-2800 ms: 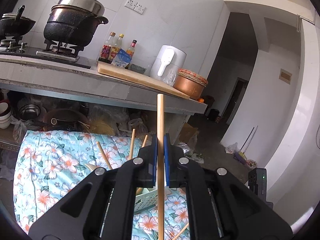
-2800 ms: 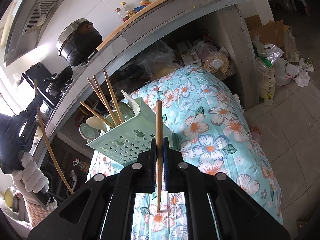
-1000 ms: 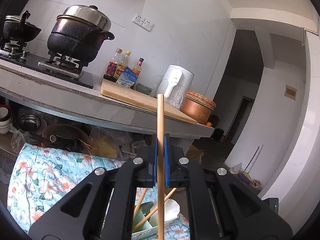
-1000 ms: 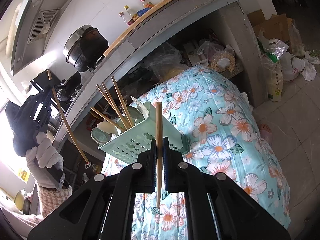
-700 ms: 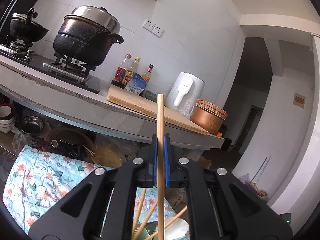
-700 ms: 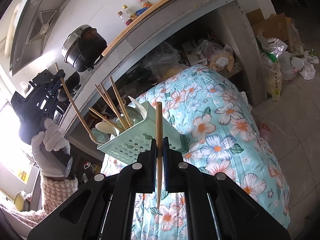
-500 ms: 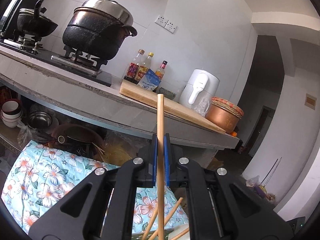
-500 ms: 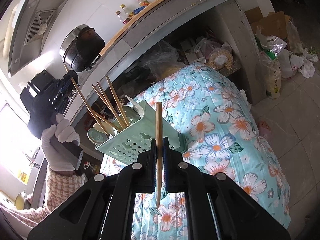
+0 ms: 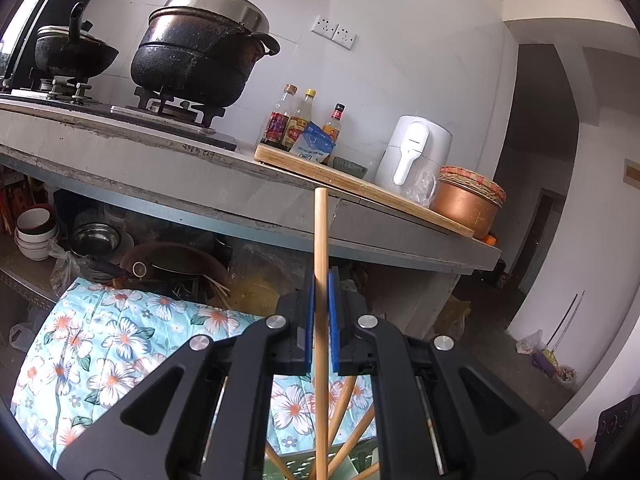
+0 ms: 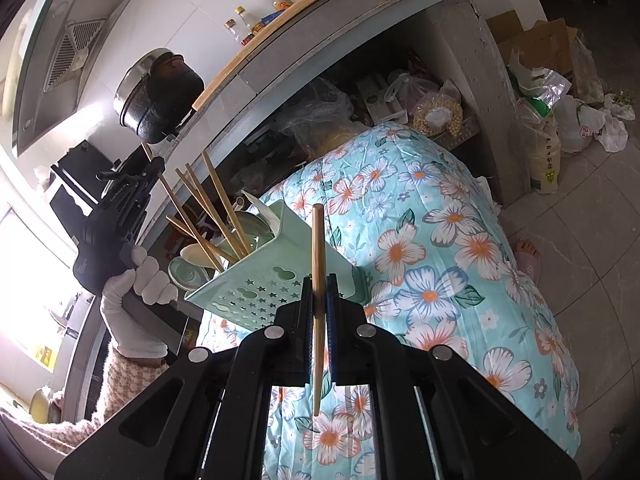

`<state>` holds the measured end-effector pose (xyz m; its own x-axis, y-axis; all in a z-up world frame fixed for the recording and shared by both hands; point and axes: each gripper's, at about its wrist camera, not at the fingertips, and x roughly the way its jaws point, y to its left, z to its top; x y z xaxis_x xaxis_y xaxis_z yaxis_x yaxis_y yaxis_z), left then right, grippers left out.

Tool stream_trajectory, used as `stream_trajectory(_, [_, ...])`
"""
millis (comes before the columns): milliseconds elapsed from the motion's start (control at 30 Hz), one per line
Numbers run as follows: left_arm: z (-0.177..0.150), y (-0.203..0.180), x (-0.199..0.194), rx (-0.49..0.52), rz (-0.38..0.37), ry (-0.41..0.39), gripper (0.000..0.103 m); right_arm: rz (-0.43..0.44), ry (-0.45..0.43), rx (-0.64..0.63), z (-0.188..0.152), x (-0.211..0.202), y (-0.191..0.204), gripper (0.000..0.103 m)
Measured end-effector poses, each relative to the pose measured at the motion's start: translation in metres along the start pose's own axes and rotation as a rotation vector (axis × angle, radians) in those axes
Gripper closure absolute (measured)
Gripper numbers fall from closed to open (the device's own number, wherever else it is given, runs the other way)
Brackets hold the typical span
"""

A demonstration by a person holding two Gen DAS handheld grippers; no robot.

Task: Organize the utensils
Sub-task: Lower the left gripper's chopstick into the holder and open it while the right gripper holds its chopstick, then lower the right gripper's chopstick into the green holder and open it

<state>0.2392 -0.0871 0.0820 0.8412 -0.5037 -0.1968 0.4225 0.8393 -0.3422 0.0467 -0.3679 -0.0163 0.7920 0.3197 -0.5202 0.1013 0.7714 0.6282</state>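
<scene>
My left gripper (image 9: 320, 280) is shut on a wooden chopstick (image 9: 320, 236) that stands upright between its blue pads. Below it lies the pale green holder (image 9: 304, 465) with several chopsticks (image 9: 352, 444). In the right wrist view the left gripper (image 10: 154, 166), held by a white-gloved hand (image 10: 150, 280), hangs over the holder (image 10: 264, 280). Its chopstick (image 10: 180, 212) slants down into the holder among the other chopsticks (image 10: 224, 208). My right gripper (image 10: 319, 280) is shut on a second chopstick (image 10: 318, 240), just this side of the holder.
The holder sits on a floral cloth (image 10: 440, 248) over a low table. Behind runs a concrete counter (image 9: 180, 184) with black pots (image 9: 196, 56), bottles (image 9: 304, 124), a white appliance (image 9: 416, 152) and a copper bowl (image 9: 468, 200). Bags (image 10: 560, 120) lie on the floor, and a foot (image 10: 526, 254) shows beside the table.
The left gripper has carried its chopstick down and across to the holder, so the lower end now sits among the other chopsticks. The right gripper has kept still.
</scene>
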Motion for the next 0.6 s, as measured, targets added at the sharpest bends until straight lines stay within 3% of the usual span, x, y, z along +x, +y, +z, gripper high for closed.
stream_trajectory(167, [-0.008,0.004,-0.011,0.0,-0.007,0.041,0.095,-0.004,-0.012,-0.018,0.002,-0.004,0.005,0.097])
stream_trajectory(233, [-0.011,0.004,-0.018,0.005,0.002,0.052,0.081,-0.004,-0.018,-0.036,0.006,-0.006,0.009,0.097])
stream_trajectory(367, [-0.011,0.007,-0.04,0.012,0.002,0.041,0.075,0.008,-0.048,-0.091,0.022,-0.016,0.025,0.097])
stream_trajectory(600, [-0.015,0.019,-0.087,0.023,-0.009,0.032,0.049,0.091,-0.124,-0.203,0.061,-0.03,0.07,0.097])
